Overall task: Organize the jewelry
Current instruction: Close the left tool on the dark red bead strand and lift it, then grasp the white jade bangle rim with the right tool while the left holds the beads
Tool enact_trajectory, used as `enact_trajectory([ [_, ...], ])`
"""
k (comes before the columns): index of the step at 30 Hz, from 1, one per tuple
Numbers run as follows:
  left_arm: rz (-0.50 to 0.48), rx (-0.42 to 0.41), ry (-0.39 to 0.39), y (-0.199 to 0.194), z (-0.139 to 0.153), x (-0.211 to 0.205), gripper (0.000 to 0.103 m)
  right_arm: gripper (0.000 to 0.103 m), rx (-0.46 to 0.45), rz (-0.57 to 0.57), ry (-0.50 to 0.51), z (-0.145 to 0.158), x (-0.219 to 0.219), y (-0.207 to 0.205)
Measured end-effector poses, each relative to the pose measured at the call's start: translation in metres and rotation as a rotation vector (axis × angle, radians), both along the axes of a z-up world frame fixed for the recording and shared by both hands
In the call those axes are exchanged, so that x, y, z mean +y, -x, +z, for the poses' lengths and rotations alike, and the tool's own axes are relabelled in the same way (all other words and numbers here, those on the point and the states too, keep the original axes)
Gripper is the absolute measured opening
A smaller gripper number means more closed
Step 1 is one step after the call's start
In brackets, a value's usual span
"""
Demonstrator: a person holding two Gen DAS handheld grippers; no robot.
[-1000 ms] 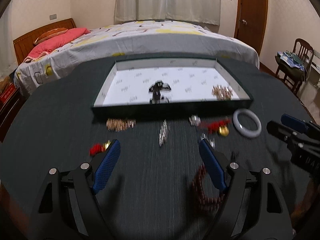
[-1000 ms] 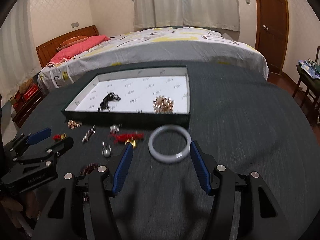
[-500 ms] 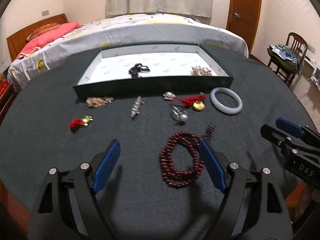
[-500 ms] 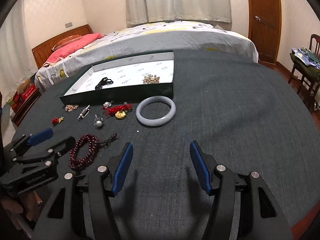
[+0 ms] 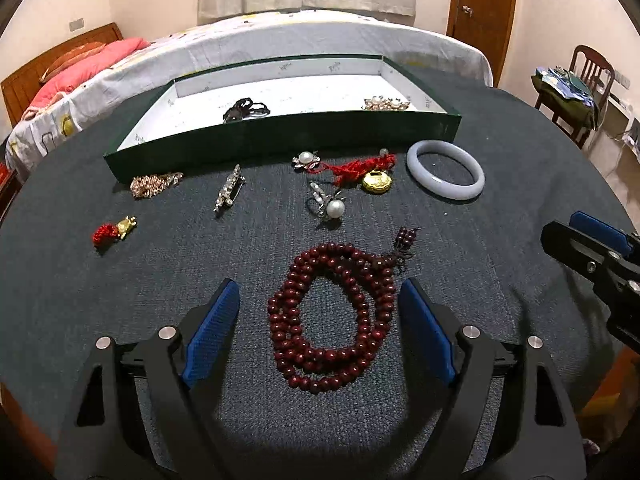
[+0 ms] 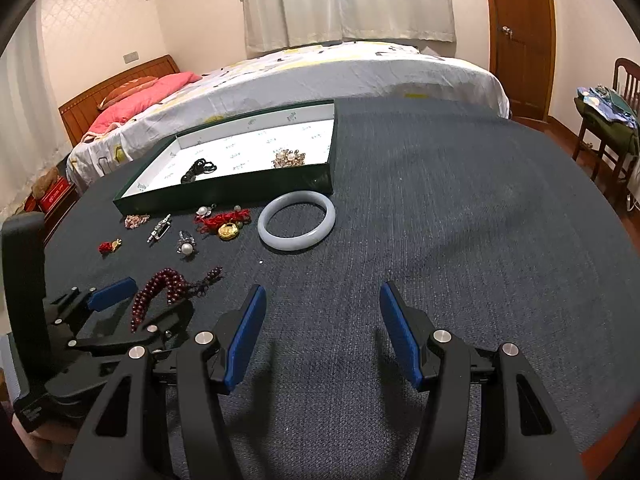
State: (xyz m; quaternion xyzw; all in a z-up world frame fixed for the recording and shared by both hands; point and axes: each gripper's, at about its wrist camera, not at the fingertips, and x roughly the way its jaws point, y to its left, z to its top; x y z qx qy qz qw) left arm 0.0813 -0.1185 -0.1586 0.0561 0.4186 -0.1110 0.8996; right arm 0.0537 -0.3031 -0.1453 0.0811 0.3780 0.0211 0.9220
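Here, in the left wrist view, the left gripper (image 5: 319, 312) hangs with its jaws spread wide around a coiled dark red bead necklace (image 5: 334, 322) lying on the dark surface (image 5: 120, 288), gripping nothing, while beyond it a pearl ring (image 5: 328, 205), a gold locket on red cord (image 5: 370, 174) and a pale bangle (image 5: 445, 175) lie just before the green tray (image 5: 280, 136). In the right wrist view, the right gripper (image 6: 322, 328) also stands wide apart over bare surface, well short of the bangle (image 6: 296, 226), with the left gripper (image 6: 132, 308) straddling the beads at far left.
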Motion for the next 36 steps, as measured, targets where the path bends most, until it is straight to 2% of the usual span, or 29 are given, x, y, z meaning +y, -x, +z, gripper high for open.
enact_trajectory([
  [2,-0.004,0.000,0.000,0.000,0.000,0.002,0.079,0.058,0.004,-0.001,0.000,-0.001,-0.001,0.000],
  [4,-0.005,-0.009,0.002,0.001,0.001,0.004,0.068,0.058,0.008,-0.001,-0.002,-0.003,-0.001,-0.001],
  [6,-0.023,-0.019,0.007,0.003,0.003,0.007,0.047,0.058,0.011,-0.001,0.000,-0.003,-0.001,-0.001],
  [7,-0.030,-0.019,0.008,0.003,0.003,0.008,0.045,0.058,0.011,-0.001,0.001,-0.004,0.000,-0.001],
  [9,-0.044,-0.022,0.012,0.004,0.004,0.009,0.031,0.058,0.013,-0.001,0.001,-0.004,0.000,-0.002],
  [13,-0.049,-0.018,0.025,0.003,0.005,0.014,0.017,0.058,0.017,-0.001,0.003,-0.005,0.001,-0.003],
  [17,-0.050,-0.015,0.049,0.001,0.007,0.020,0.012,0.058,0.020,0.003,0.007,-0.006,0.003,-0.004],
  [22,-0.022,-0.018,0.053,-0.002,0.012,0.032,0.011,0.058,0.022,0.016,0.014,-0.005,0.009,-0.009],
  [31,0.083,-0.082,0.047,-0.012,0.036,0.074,0.011,0.058,0.021,0.047,0.033,0.000,0.023,-0.033],
  [36,0.162,-0.077,0.056,-0.025,0.038,0.103,0.011,0.058,0.032,0.052,0.048,0.001,0.028,-0.053],
])
